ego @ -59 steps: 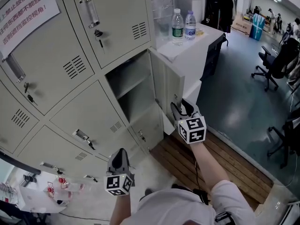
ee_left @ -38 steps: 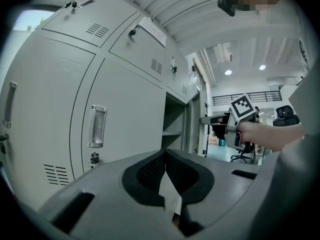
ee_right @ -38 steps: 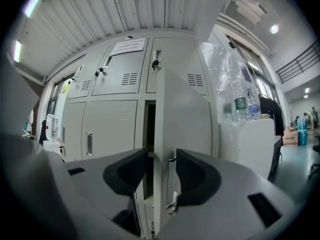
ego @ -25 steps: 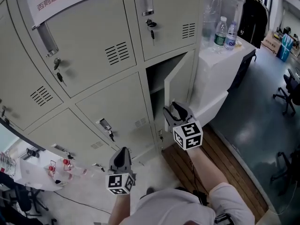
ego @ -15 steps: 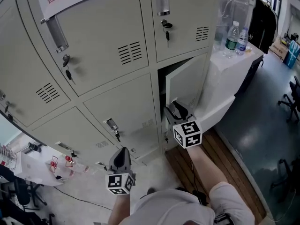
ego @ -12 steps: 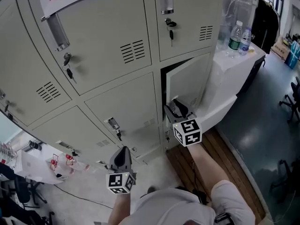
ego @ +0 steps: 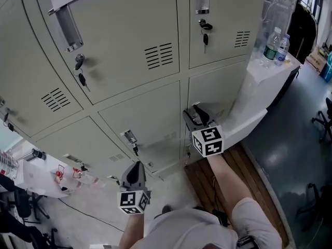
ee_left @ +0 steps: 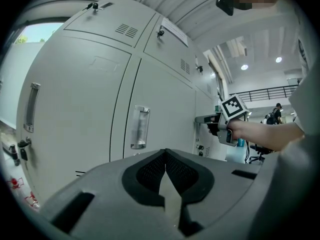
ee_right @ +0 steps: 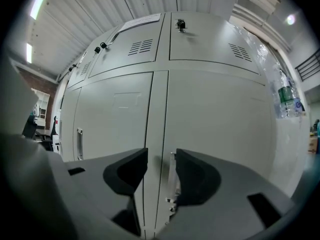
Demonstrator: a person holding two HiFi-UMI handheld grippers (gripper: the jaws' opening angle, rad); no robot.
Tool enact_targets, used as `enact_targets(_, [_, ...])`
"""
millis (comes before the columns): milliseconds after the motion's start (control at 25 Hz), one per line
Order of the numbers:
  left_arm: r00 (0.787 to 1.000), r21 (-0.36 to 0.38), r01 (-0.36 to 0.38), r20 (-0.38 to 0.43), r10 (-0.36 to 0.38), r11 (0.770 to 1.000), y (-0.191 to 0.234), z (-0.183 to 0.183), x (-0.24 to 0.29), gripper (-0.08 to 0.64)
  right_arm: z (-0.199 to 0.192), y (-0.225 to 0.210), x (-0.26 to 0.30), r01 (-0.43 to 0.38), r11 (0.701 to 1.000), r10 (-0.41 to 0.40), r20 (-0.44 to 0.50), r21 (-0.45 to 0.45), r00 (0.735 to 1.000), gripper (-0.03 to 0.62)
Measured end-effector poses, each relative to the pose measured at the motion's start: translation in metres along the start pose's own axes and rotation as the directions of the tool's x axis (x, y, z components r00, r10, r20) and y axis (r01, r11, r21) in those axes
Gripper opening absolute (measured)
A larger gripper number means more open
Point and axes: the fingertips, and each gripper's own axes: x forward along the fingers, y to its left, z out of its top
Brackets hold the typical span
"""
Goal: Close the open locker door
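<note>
Locker bank [ego: 129,51]: door [ego: 212,95] appears shut. Right gripper [ego: 193,114], jaws apart at the door's handle [ee_right: 172,184], should next confirm latching. Left gripper [ego: 135,168], below-left of the door, has jaws together.

The locker door [ego: 210,95] stood flush with its bank, a wall at 12 o'clock of the right gripper [ego: 193,114]. A white counter [ego: 257,95] crowded 2 o'clock, and the floor [ego: 295,139] lay open toward 4 o'clock.
</note>
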Motion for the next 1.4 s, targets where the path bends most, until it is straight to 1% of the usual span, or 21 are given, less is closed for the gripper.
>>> enact_targets(160, [1.0,-0.007,-0.01,-0.004,0.01,1.0,0.007,-0.001,0.001,0.008,0.001,0.0,0.005,0.011,1.0,-0.011,0.002,-0.004,1.0,0.164])
enact_targets(280, [1.0,-0.005,-0.011,-0.007,0.011,1.0,0.01,-0.001,0.003,0.008,0.001,-0.001,0.005,0.02,1.0,-0.02,0.011,0.012,1.0,0.164])
enact_targets(440, [1.0,-0.006,-0.005,-0.006,0.005,1.0,0.011,0.0,0.004,0.006,0.001,-0.002,0.006,0.033,0.999,-0.033,0.013,0.021,0.999,0.164])
enact_targets(680, [1.0,-0.001,0.007,0.001,-0.007,1.0,0.009,0.003,0.004,0.008,0.001,-0.001,0.005,0.03,0.999,-0.03,-0.002,0.021,1.0,0.164])
enact_targets(840, [1.0,-0.003,0.018,0.004,-0.018,1.0,0.005,0.003,0.002,0.008,0.001,-0.001,-0.002,0.048,0.998,-0.048,-0.006,0.036,0.999,0.164])
enact_targets(1080, [0.999,0.004,0.049,0.014,-0.049,0.999,-0.004,0.006,0.002,0.008,-0.004,-0.005,-0.029,0.077,0.996,-0.077,-0.007,0.035,0.997,0.164])
enact_targets(1240, [0.997,0.013,0.073,0.019,-0.074,0.997,-0.015,0.008,0.003,0.008,-0.014,-0.016,-0.058,0.124,0.991,-0.123,-0.017,0.053,0.992,0.164])
enact_targets(1400, [0.993,-0.011,0.117,0.023,-0.117,0.993,-0.032,0.007,0.008,0.008,-0.025,-0.027,-0.094,0.182,0.982,-0.18,-0.028,0.058,0.983,0.164])
